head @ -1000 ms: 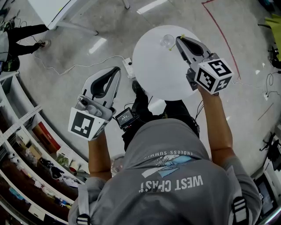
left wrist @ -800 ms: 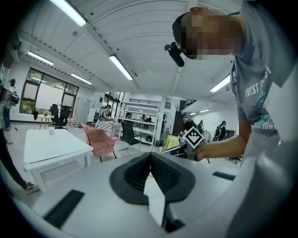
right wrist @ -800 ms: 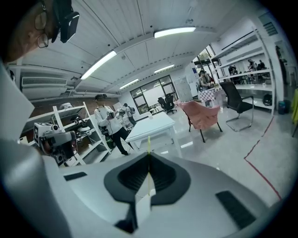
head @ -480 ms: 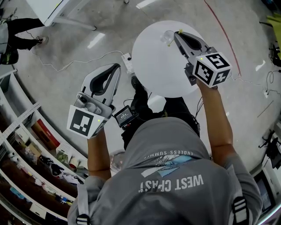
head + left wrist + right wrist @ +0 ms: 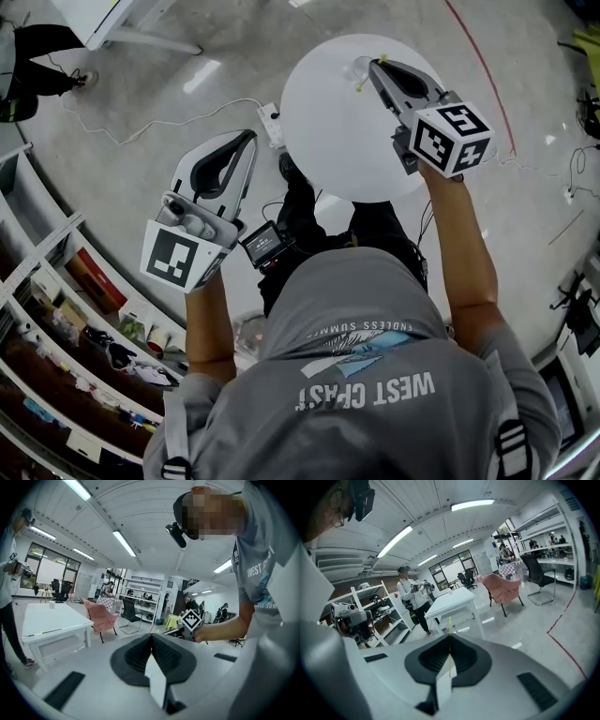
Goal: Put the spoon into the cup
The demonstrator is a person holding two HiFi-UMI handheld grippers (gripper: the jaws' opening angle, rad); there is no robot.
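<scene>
**Table** (image 5: 337, 141): round, white, carrying the cup alone. Nothing else is showing on its surface.

**Cup** (image 5: 355, 67): clear and small, sitting close to the table's far edge. Whether anything is inside it is too faint to tell.

**Spoon** (image 5: 361, 84): thin and yellow-green, being carried clear of the surface, not yet in the cup. In the head view it is hanging just beside the cup, toward the table's right edge. Whether it is touching the rim cannot be told.

**Right gripper** (image 5: 376, 64): reaching over the table's far right edge. In the right gripper view its jaws are pinching the spoon (image 5: 449, 641), whose slim shaft is sticking out past the tips.

**Left gripper** (image 5: 246, 139): hovering off the table's left edge, above the floor and well apart from the cup. In the left gripper view (image 5: 151, 637) its jaws are pressed together on nothing.

**Step in hand** (judgement): the spoon is being brought to the cup's mouth and the drop is not yet made.

**Next move** (judgement): it calls for centring the spoon's free end over the mouth, lowering it inside, then parting the jaws. The approach should be gentle, because a light clear cup so close to the edge may tip or slide.
</scene>
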